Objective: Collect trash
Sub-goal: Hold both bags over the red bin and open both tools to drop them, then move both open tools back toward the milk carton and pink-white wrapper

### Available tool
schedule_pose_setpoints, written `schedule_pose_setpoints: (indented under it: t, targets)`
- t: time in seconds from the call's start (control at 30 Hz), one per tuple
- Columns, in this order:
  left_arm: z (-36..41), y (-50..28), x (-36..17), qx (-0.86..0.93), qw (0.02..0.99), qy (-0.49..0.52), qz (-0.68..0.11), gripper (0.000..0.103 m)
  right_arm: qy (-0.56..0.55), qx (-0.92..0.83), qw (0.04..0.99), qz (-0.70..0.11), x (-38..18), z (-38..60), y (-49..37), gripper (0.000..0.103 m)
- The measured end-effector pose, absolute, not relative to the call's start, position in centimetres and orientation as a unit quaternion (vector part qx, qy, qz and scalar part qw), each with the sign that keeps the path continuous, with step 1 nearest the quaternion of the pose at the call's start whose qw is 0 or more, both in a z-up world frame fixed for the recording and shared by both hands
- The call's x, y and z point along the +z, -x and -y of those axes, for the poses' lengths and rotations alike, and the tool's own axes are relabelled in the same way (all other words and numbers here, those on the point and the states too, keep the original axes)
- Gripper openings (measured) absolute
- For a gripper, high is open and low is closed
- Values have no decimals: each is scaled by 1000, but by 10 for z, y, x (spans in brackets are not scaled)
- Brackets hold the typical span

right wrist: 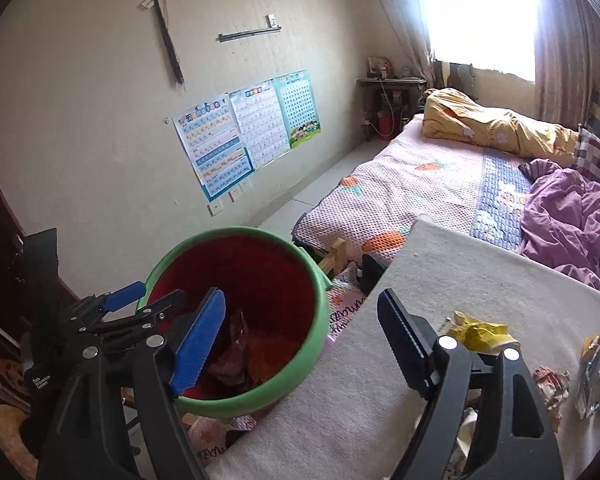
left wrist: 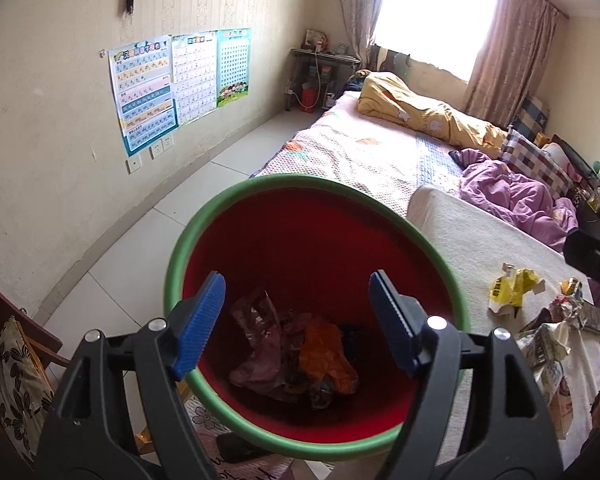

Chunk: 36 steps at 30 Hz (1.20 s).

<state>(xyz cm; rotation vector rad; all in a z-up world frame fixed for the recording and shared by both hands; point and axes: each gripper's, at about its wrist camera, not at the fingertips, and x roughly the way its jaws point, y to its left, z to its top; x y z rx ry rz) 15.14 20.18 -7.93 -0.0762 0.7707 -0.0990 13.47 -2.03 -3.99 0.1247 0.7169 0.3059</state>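
A red bin with a green rim (left wrist: 180,264) stands on the floor beside a cloth-covered table (left wrist: 480,248). It holds crumpled wrappers, one purplish (left wrist: 256,344) and one orange (left wrist: 324,356). My left gripper (left wrist: 300,320) is open and empty, right over the bin's mouth. More trash lies on the table: a yellow wrapper (left wrist: 512,286) and several crumpled packets (left wrist: 568,312). In the right wrist view my right gripper (right wrist: 300,340) is open and empty, over the table's left edge next to the bin (right wrist: 320,320). The yellow wrapper (right wrist: 480,334) lies just right of it. The left gripper (right wrist: 116,312) shows at the bin's left.
A bed (left wrist: 364,148) with yellow and purple bedding lies beyond the table. Posters (left wrist: 172,84) hang on the left wall. A wooden chair with a patterned cushion (left wrist: 12,376) stands at lower left. A small desk (left wrist: 320,76) stands by the window.
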Motion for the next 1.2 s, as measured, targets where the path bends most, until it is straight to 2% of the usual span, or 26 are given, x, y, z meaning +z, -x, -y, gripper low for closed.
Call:
schedule_pose_setpoints:
  t: [0.7,1.03,1.2]
  targets:
    - [-45,-98,-83,-218,893,-25,-393,73,-152,15,930,-333,-43,145,-15,76]
    - [-8,-81,-89,-252,880,-50,-399,73,-167,-5,930,-328,-43,167,11,76]
    - [6,-76,-101,-281,863,-69,-414,73,-172,-20,921,-348,-61,179,16,76]
